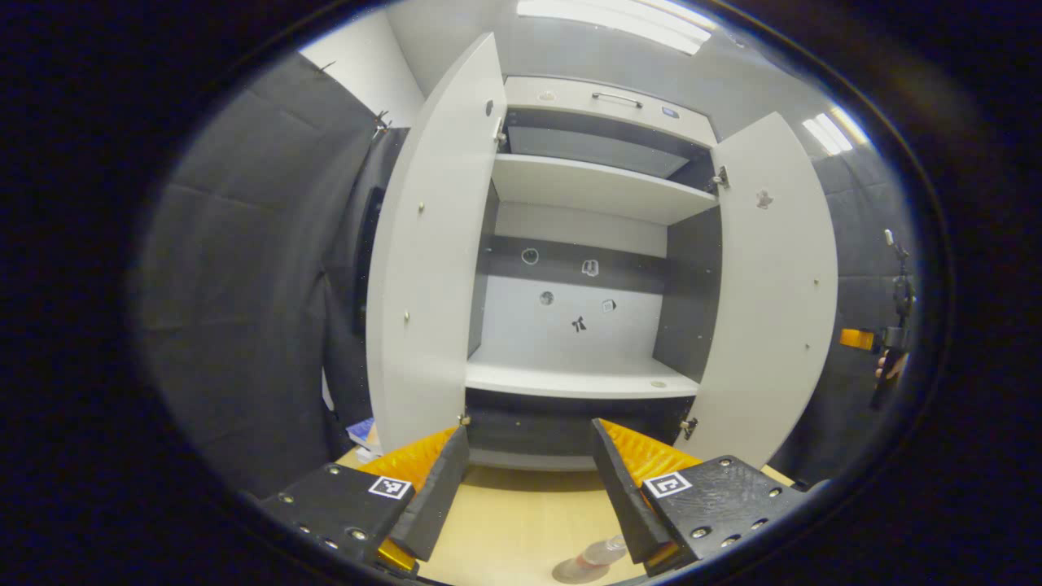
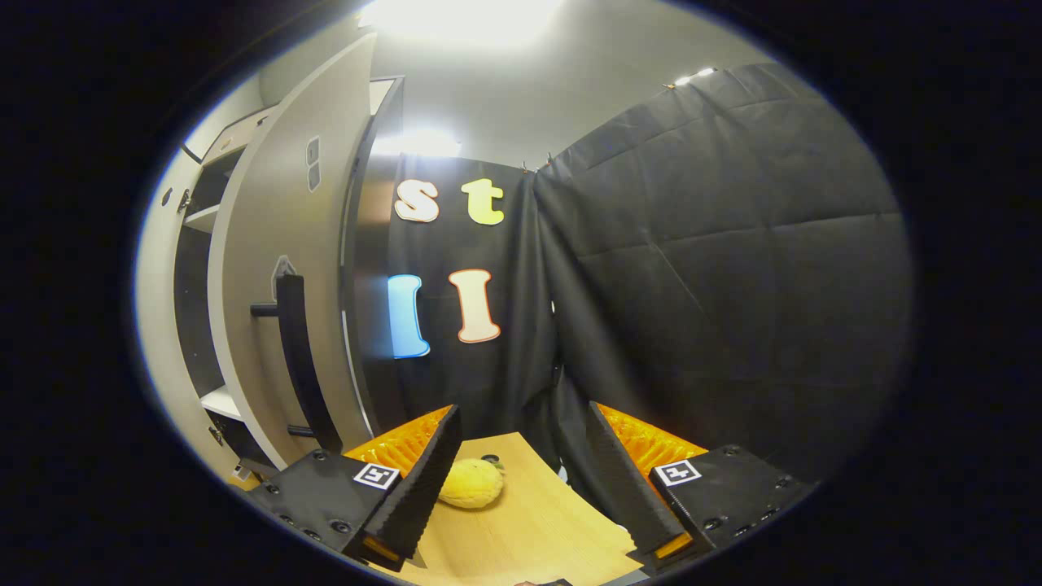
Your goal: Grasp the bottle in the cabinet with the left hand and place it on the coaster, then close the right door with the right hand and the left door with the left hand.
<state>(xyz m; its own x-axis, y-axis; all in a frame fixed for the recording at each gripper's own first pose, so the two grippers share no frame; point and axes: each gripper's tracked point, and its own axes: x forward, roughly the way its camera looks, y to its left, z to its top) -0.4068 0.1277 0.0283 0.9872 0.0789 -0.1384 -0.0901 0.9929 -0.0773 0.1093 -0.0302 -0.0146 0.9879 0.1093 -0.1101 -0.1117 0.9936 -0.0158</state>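
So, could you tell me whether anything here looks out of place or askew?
Yes: the bottle appears to lie on its side on the wooden table, beside the round coaster, not upright on it. Both cabinet doors stand open, shelves bare.

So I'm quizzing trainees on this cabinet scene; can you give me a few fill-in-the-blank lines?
1. Both cabinet doors stand ____.
2. The bottle rests on the ____, outside the cabinet.
3. The left gripper has its fingers spread, holding ____.
4. In the right gripper view, a ____ round object sits on the table.

Missing: open; table; nothing; yellow
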